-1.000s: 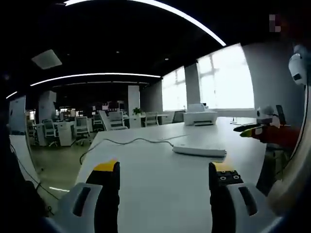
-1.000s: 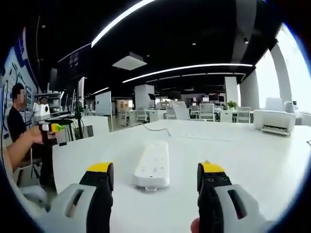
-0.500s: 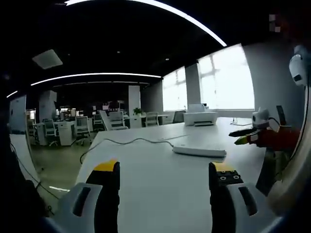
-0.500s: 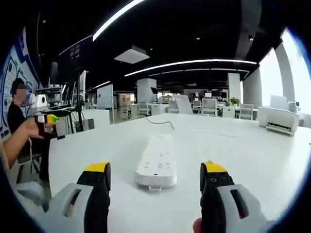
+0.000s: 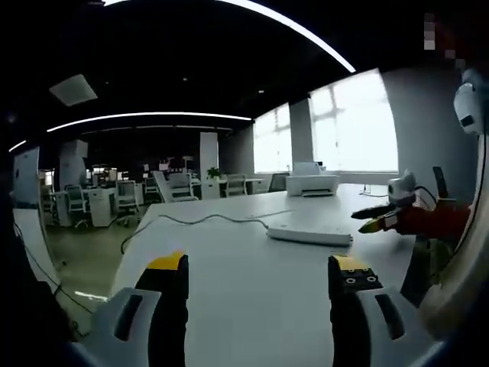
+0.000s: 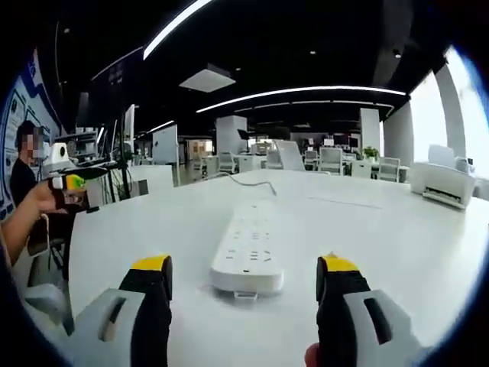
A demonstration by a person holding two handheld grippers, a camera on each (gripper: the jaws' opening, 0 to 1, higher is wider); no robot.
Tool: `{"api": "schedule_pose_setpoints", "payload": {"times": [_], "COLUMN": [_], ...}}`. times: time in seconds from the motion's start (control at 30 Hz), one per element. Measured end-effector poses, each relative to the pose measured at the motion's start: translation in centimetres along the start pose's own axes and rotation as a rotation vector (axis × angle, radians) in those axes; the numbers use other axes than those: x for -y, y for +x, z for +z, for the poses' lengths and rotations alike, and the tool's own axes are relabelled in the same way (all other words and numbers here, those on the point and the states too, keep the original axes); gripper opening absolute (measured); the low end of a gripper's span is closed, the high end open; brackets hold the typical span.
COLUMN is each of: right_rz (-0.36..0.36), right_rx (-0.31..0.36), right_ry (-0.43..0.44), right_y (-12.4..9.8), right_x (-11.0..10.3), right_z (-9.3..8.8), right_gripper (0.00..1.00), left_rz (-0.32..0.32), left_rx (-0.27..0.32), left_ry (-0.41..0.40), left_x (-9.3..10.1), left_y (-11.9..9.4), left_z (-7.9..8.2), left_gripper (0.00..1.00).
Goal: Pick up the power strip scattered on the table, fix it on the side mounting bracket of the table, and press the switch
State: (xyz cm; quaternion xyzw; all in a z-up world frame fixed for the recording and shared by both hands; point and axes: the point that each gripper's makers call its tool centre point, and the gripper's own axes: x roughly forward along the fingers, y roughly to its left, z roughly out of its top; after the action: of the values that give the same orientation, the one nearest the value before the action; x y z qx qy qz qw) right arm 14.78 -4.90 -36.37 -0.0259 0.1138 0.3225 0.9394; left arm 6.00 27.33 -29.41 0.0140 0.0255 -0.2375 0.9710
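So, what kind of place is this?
Most likely an open-plan office: rows of desks with office chairs in the background, a printer on the large white table, and long strip lights on the dark ceiling.

White power strip, white table; yellow-tipped black jaws, right hand-held gripper.

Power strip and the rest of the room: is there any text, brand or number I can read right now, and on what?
None readable.
Power strip: socket holes show, no legible label.
Wall board at the far left of the right gripper view: graphics, too blurred to read.
Printer: no readable marking.
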Motion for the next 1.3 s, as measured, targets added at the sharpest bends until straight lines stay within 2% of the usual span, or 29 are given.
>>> {"api": "schedule_pose_setpoints", "payload": {"times": [0.73, 1.3], "right_rz": [-0.051, -0.083], "right_rx": [-0.064, -0.116], "right_ry": [-0.019, -0.004], "right_y": [1.8, 2.5], "right_x": [0.4, 0.6], "right_z": [-1.4, -2.1], "right_gripper": [0.75, 0.7], "left_rz": [-0.012, -0.006], "left_rx": [-0.003, 0.0], "left_ry": [-0.009, -0.013], "left_x": [0.0, -0.1], "left_y": [0.2, 0.0], "left_z": [-0.1, -0.1], "left_gripper": [0.79, 0.79]}}
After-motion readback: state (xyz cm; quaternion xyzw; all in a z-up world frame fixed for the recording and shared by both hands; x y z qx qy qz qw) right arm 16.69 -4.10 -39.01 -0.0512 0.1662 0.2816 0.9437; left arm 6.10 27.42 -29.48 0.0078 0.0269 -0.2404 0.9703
